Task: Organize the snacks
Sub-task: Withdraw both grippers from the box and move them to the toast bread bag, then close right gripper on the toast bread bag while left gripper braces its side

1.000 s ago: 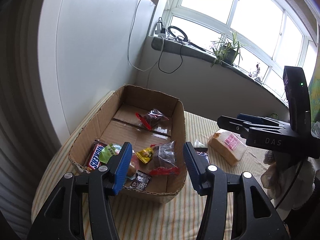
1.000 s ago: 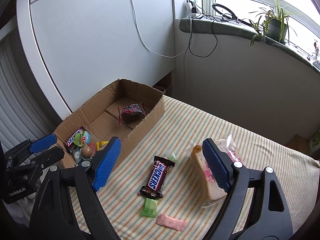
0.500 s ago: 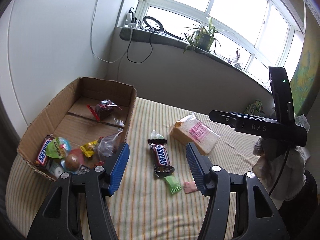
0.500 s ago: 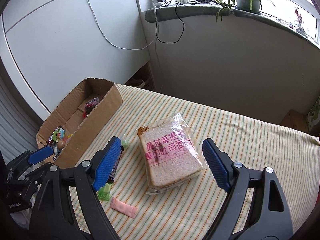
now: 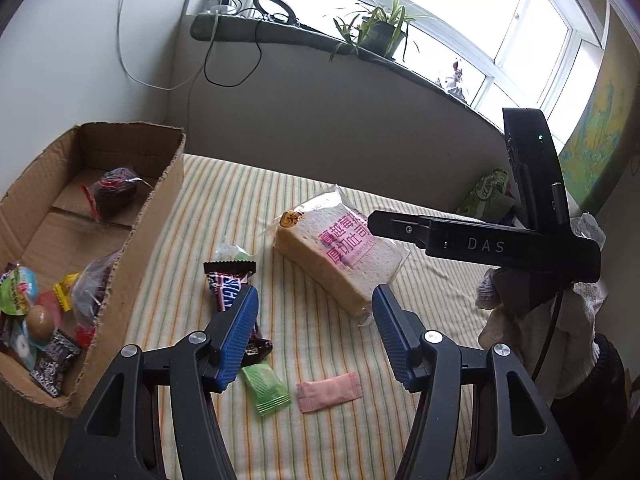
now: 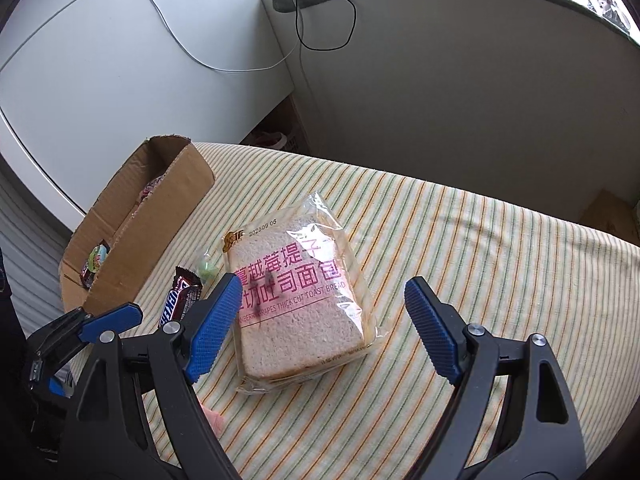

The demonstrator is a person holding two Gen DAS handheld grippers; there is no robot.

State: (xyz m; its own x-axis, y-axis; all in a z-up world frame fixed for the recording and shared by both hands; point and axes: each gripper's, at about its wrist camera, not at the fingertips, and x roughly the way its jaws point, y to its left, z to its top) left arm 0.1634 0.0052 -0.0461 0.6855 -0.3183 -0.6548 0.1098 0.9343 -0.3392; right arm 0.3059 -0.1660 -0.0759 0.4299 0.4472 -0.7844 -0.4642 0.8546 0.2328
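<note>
Scene: A striped cloth [image 5: 320,344] covers the bench; a cardboard box [image 5: 152,236] stands at its left side, already holding several wrapped sweets and a dark packet [image 5: 114,196].
Left tool: The left tool [image 5: 314,336] hangs above the loose snacks, nothing between its blue pads; its jaws have just been opening and stand at a middling gap.
Right tool: The right tool [image 6: 324,324] hovers over the bagged toast bread [image 6: 300,296], jaws wide, not touching the bag.
Where the snacks lie: The bread lies flat on the cloth, well apart from the box. A Snickers bar [image 5: 232,296] lies between box and bread, partly under the left tool's near pad. Just below it sit a green sachet [image 5: 266,388] and, beside that, a pink sachet [image 5: 328,392].
Step in hand: By the look of it, the right tool is lining up on the bread and the left on the small items.
Doing it well: The bread is soft and its bag slippery, so the pads should probably straddle the loaf across its narrower side and close gently, enough to lift without crushing. The sachets are flat; a low, steep approach with one pad sliding under an edge seems wise.
Risk: The two tools work close together and could collide on the way to the box.
</note>
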